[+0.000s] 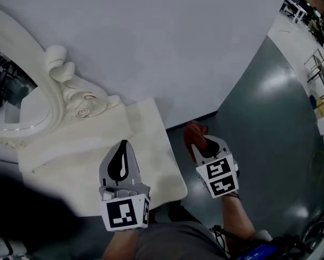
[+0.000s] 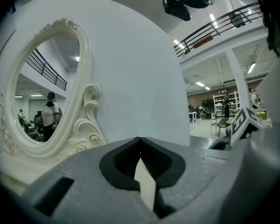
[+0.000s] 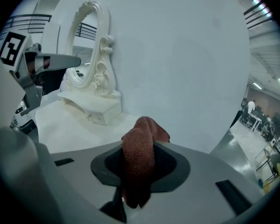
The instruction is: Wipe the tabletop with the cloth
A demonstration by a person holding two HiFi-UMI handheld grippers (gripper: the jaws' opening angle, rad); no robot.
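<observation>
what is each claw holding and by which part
The right claw pinches the red-brown cloth by a bunched fold, its end poking past the tips. The left claw is shut on nothing.

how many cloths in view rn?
1. A reddish cloth, clamped in the right gripper, just past the tabletop's right edge in the head view. No other shows; the mirror could hide one.

White backdrop panel (image 1: 151, 37) at rear; dark glossy floor (image 1: 270, 118) showing light glare. Open hall beyond: upper gallery railing (image 2: 214, 29), ceiling strip lights (image 2: 177, 43), distant shelving (image 2: 222, 102), chairs (image 2: 219, 124).
</observation>
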